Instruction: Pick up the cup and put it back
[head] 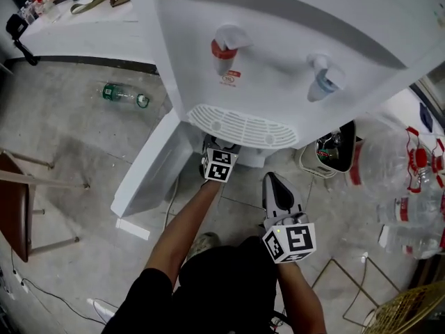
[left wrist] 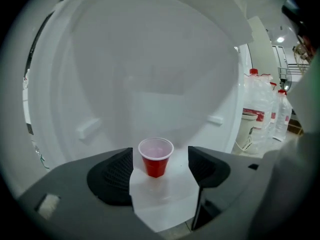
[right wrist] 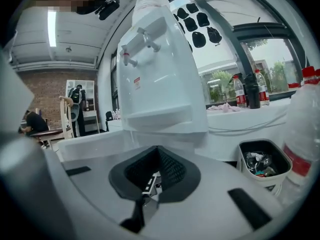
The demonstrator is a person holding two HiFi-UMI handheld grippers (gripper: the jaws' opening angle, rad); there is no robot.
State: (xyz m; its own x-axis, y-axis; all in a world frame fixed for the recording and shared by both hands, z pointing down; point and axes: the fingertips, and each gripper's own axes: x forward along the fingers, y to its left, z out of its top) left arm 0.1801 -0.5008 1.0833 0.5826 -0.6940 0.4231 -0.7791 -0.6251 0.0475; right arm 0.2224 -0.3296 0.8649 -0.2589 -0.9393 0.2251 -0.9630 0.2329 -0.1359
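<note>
In the head view the water dispenser [head: 278, 54] is covering the jaws of the left gripper [left wrist: 160, 159]. Only its marker cube [head: 220, 164] is showing there, and the cup [left wrist: 155, 163] is also sitting out of sight. The upper edge is cutting off the dispenser's top. The print on its red label [head: 228, 77] is appearing too small to read. In the right gripper view the edge is cutting the large bottle [right wrist: 304, 134].

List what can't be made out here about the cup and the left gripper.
- Red cup: missing from the head view, hidden by the water dispenser.
- Left gripper: in the head view the drip tray covers its jaws.
- Cup's contents: too small to tell in the left gripper view.
- Dispenser label: print too small, head view.
</note>
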